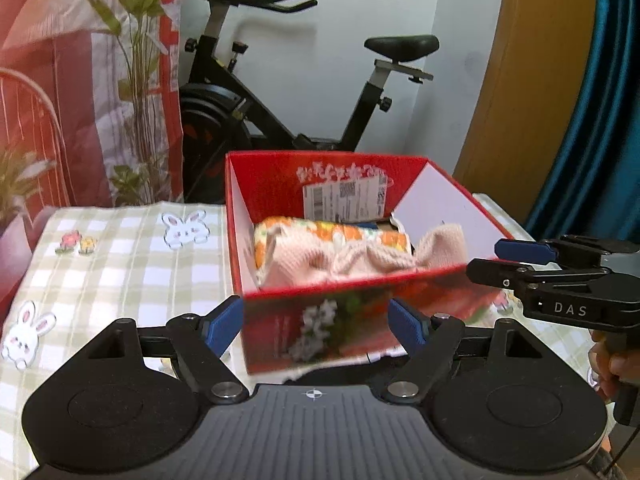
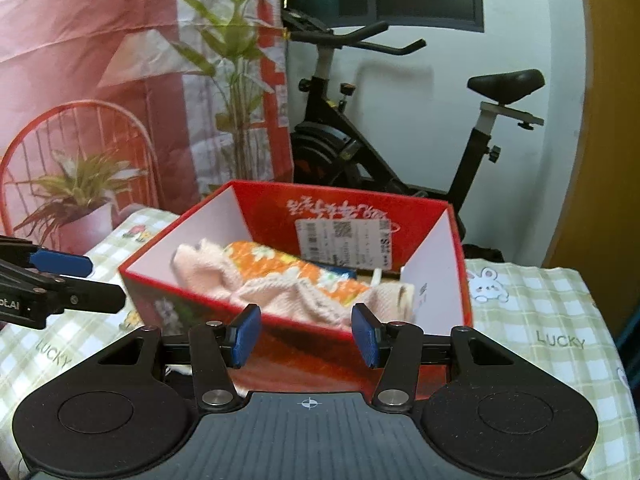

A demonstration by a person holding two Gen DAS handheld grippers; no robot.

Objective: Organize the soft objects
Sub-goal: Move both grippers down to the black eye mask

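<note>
Resting on a checked tablecloth (image 1: 120,264) printed with rabbits, a red cardboard box (image 1: 344,320) is seen with a pink knitted cloth (image 1: 352,260) draped over an orange floral cloth (image 1: 320,228) inside it, both lying against the near wall. The left gripper (image 1: 316,326) is held with its blue pads spread wide on either side of the box's near wall, with nothing gripped, while the right gripper (image 2: 306,334) is held before the box's near rim with its pads moderately apart and likewise empty. An exercise bike (image 2: 400,140) is visible behind the table.
</note>
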